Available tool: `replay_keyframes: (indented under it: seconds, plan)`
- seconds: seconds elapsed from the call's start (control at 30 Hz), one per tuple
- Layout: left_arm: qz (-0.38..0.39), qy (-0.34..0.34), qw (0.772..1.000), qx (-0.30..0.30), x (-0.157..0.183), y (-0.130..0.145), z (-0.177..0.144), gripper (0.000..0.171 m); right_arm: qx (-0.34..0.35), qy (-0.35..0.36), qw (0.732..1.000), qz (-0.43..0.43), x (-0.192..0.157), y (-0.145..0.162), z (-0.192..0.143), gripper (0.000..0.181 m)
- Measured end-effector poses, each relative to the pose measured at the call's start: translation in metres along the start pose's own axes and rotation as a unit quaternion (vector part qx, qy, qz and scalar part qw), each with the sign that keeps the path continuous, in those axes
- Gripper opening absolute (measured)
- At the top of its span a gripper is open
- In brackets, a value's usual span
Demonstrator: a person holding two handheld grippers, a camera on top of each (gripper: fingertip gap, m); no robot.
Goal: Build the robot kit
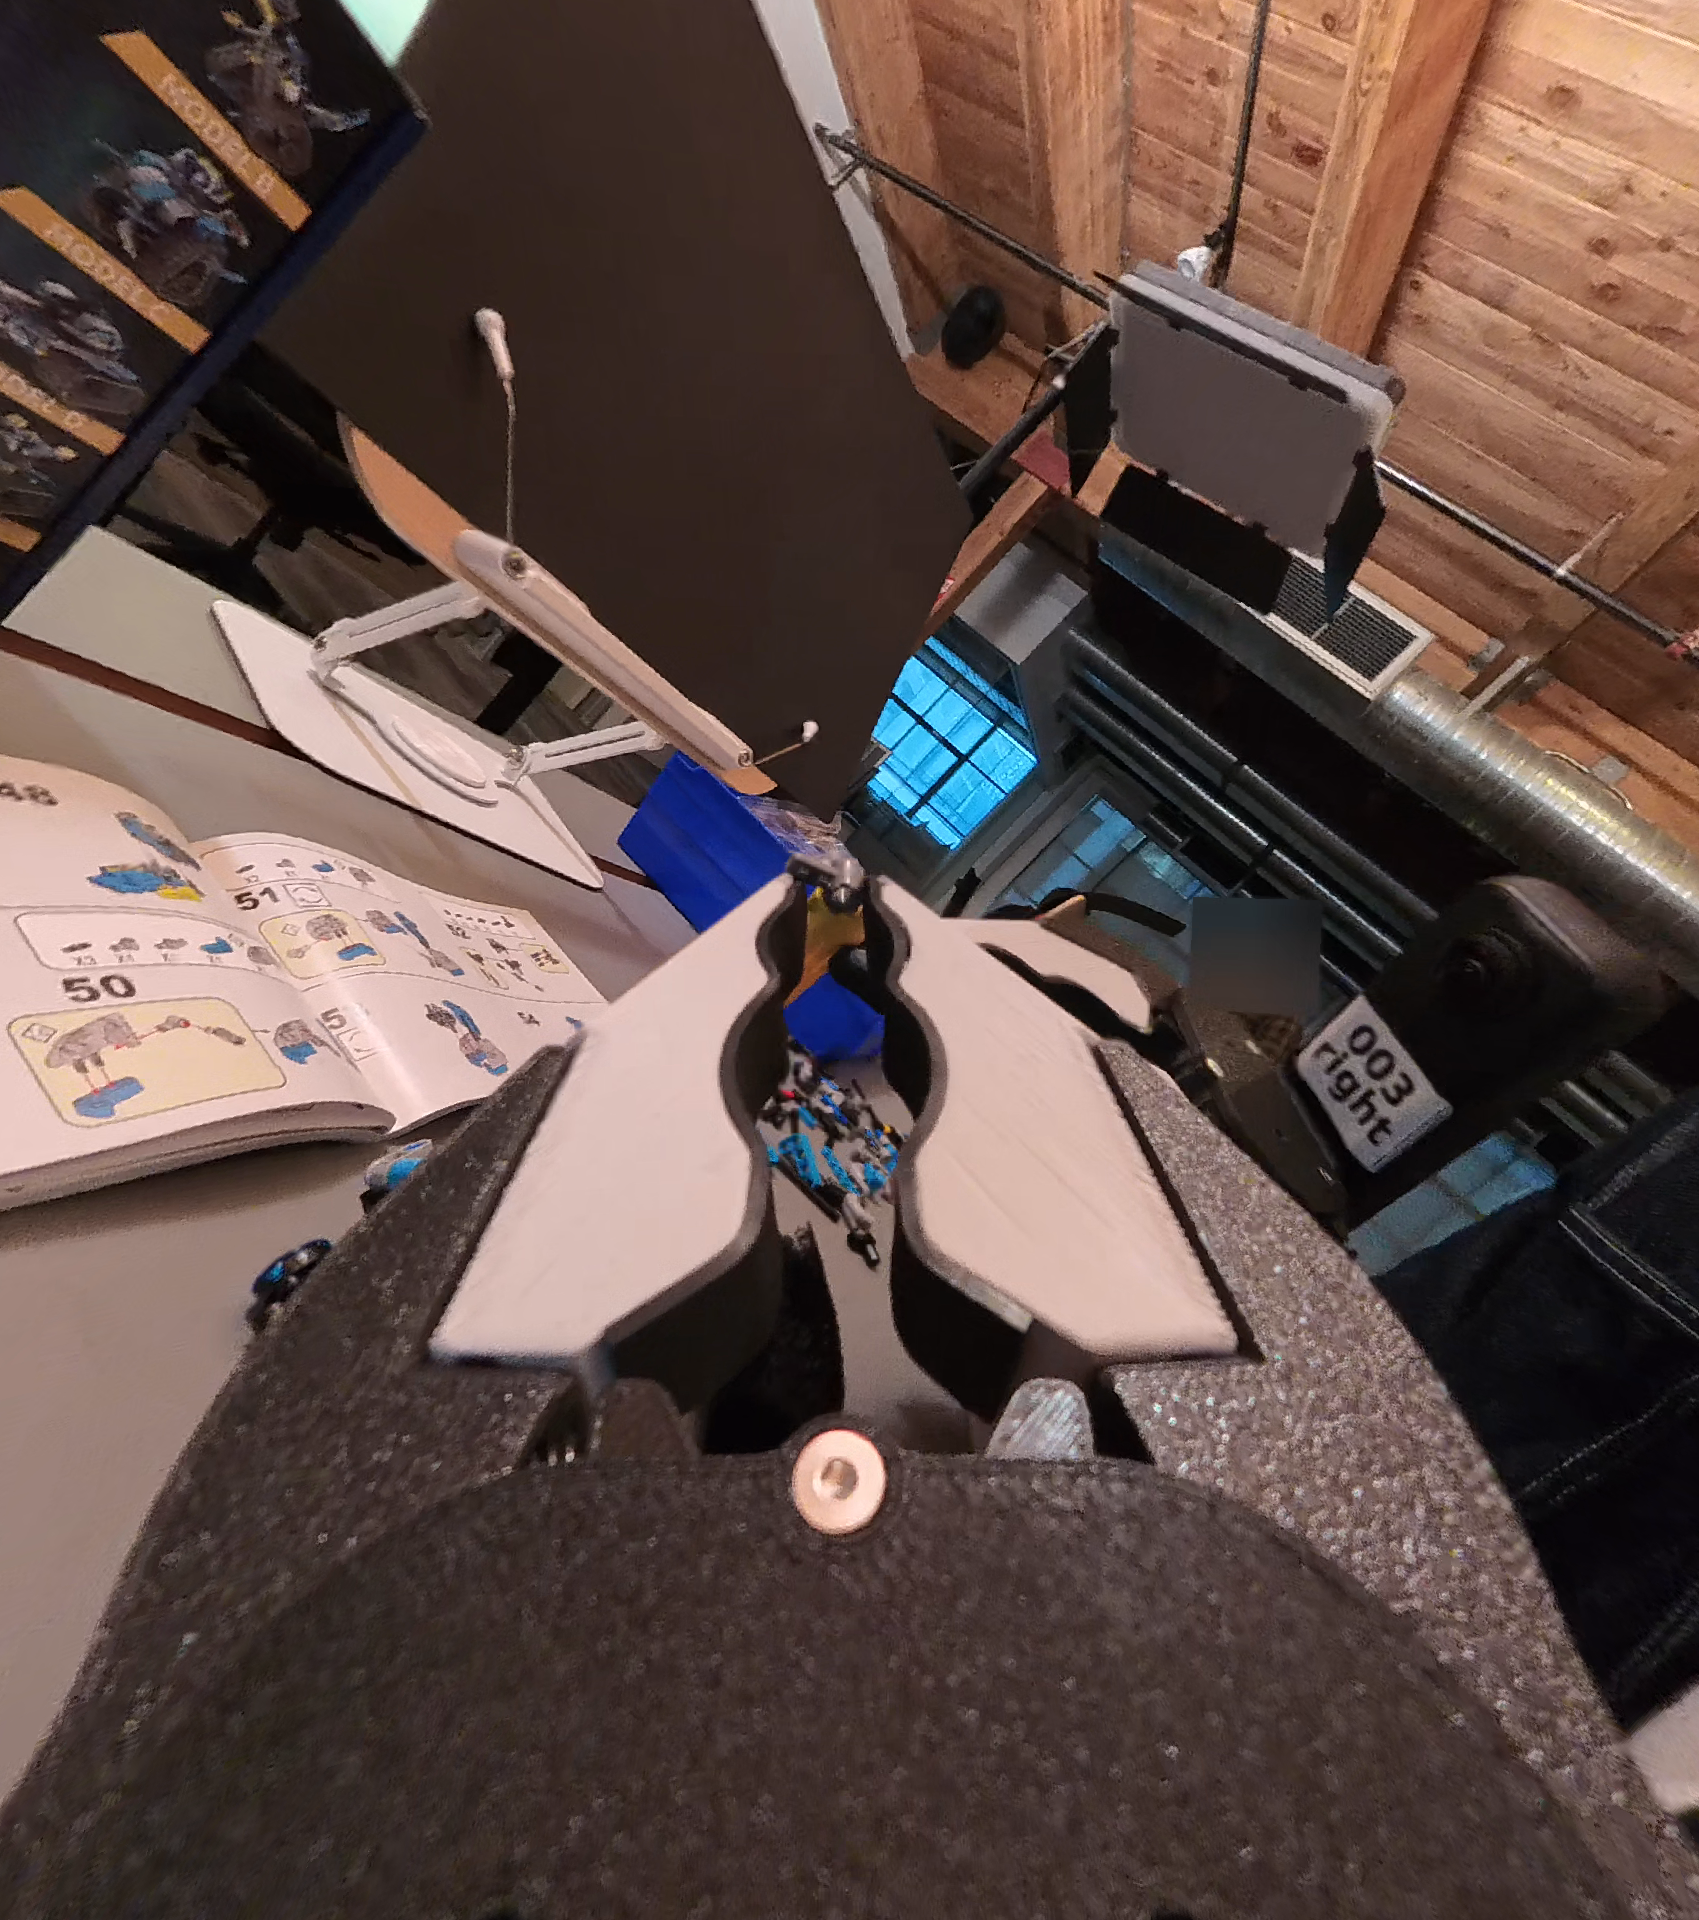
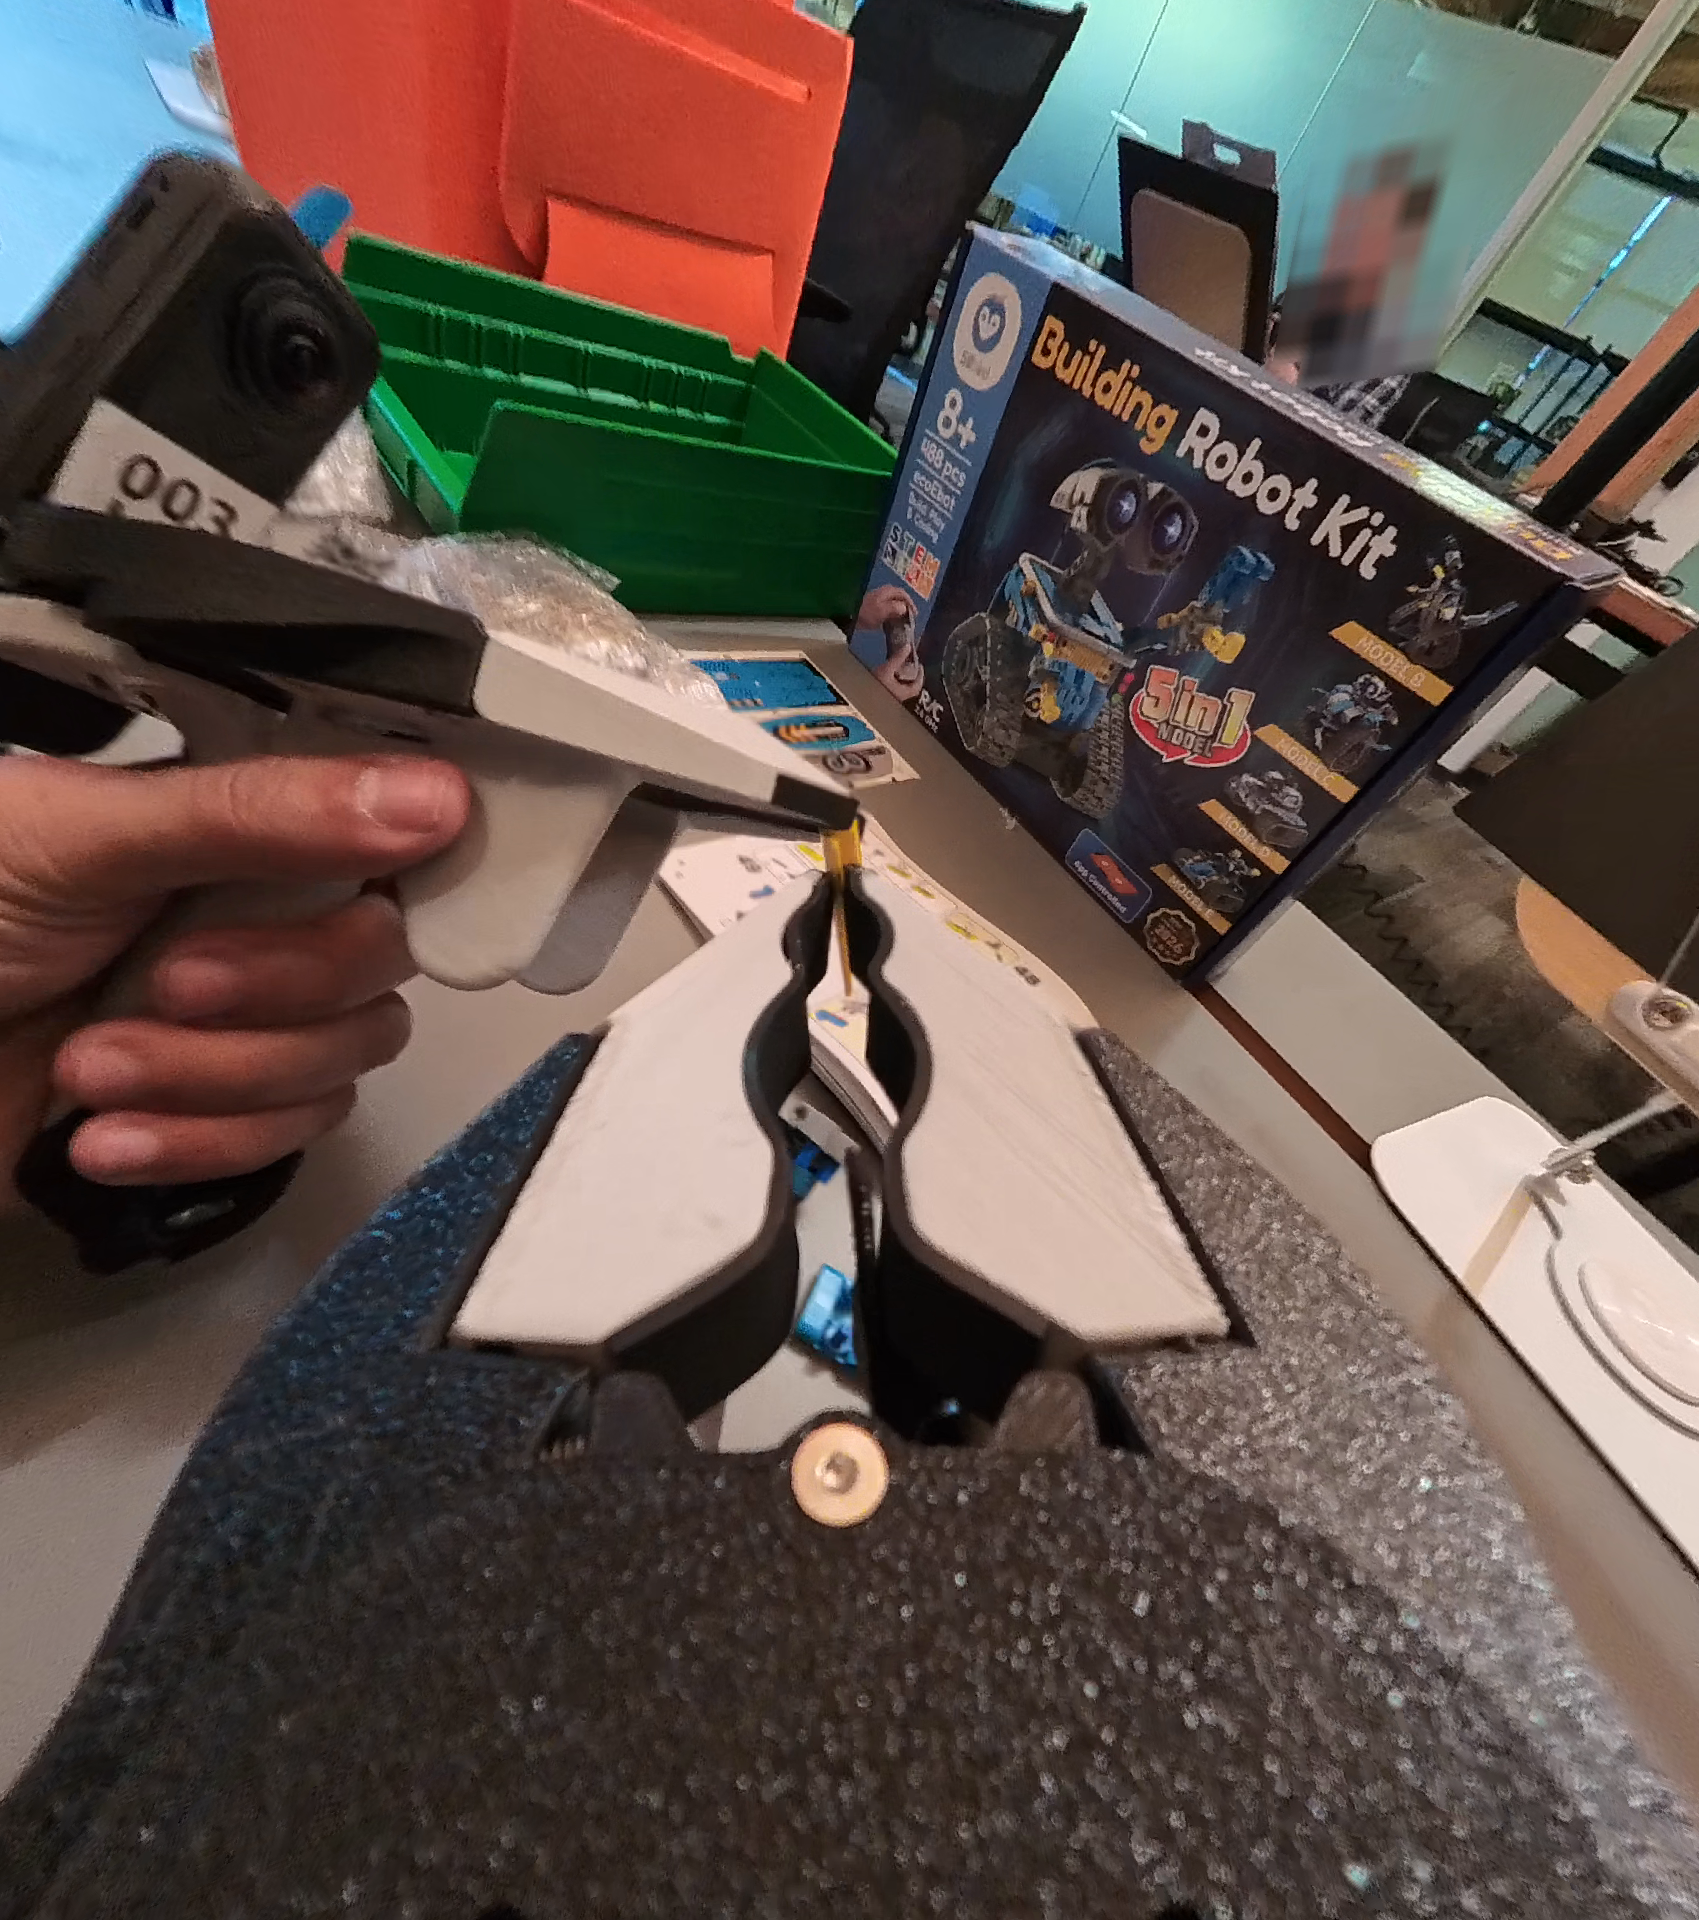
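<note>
My left gripper (image 1: 827, 883) is shut on a small grey and black building piece (image 1: 829, 871) at its tips, with a thin yellow piece (image 1: 824, 940) showing in the gap between its fingers. In the right wrist view, my right gripper (image 2: 840, 885) is shut on the same yellow piece (image 2: 843, 847), which sticks up out of its tips. The left gripper (image 2: 819, 808), held by a hand (image 2: 149, 914), comes in from the left and meets the top of that piece. Both grippers are lifted above the grey table (image 2: 97, 1507). The right gripper's body (image 1: 1271, 1112) shows at the right in the left wrist view.
An open instruction booklet (image 1: 149, 987) lies to the left, with loose blue and black pieces (image 1: 829, 1143) below the grippers. A dark kit box (image 2: 1188, 623), a green bin (image 2: 616, 436), a blue bin (image 1: 710, 842) and a white stand base (image 2: 1603, 1299) under a black board (image 1: 616, 364) surround them. My two grippers' fingertips are within a few centimetres of each other.
</note>
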State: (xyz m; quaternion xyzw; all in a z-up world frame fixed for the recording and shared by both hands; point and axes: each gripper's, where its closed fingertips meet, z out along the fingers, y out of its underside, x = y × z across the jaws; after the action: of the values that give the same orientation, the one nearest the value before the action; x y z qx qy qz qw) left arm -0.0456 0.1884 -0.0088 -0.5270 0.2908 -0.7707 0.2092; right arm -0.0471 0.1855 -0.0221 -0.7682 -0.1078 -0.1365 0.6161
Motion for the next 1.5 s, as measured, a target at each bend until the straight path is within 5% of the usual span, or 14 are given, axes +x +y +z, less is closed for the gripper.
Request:
replay_keyframes:
  seconds: [0.17, 0.27, 0.43, 0.63, 0.87, 1.13, 1.33, 1.5]
  plan:
    - [0.087, -0.034, 0.995, -0.042, -0.008, -0.007, -0.013, 0.010, 0.012, -0.056, 0.997, 0.058, 0.020, -0.004, -0.021, 0.022]
    - [0.150, -0.070, 0.981, -0.105, -0.021, 0.000, -0.024, 0.010, -0.037, -0.118, 0.987, 0.104, 0.044, 0.032, -0.058, 0.029]
    - [0.136, -0.013, 0.985, -0.107, -0.006, -0.001, -0.019, 0.011, -0.179, -0.279, 0.931, 0.150, -0.001, 0.115, -0.123, 0.020]
    - [0.150, -0.038, 0.979, -0.129, -0.015, 0.007, -0.019, 0.011, -0.232, -0.297, 0.915, 0.144, -0.047, 0.142, -0.114, 0.019]
    - [0.132, -0.028, 0.982, -0.129, -0.013, 0.007, -0.020, 0.011, -0.229, -0.281, 0.932, 0.028, -0.063, 0.143, -0.093, 0.023]
    - [0.156, -0.026, 0.975, -0.158, -0.006, 0.019, -0.019, 0.011, -0.235, -0.366, 0.900, 0.027, -0.070, 0.148, -0.085, 0.007]
    - [0.169, -0.021, 0.968, -0.187, -0.002, 0.031, -0.016, 0.011, -0.250, -0.337, 0.907, 0.029, -0.065, 0.147, -0.081, 0.004]
    - [0.167, -0.018, 0.955, -0.246, 0.000, 0.062, -0.012, 0.011, -0.104, -0.290, 0.933, 0.184, -0.040, 0.076, -0.072, 0.005]
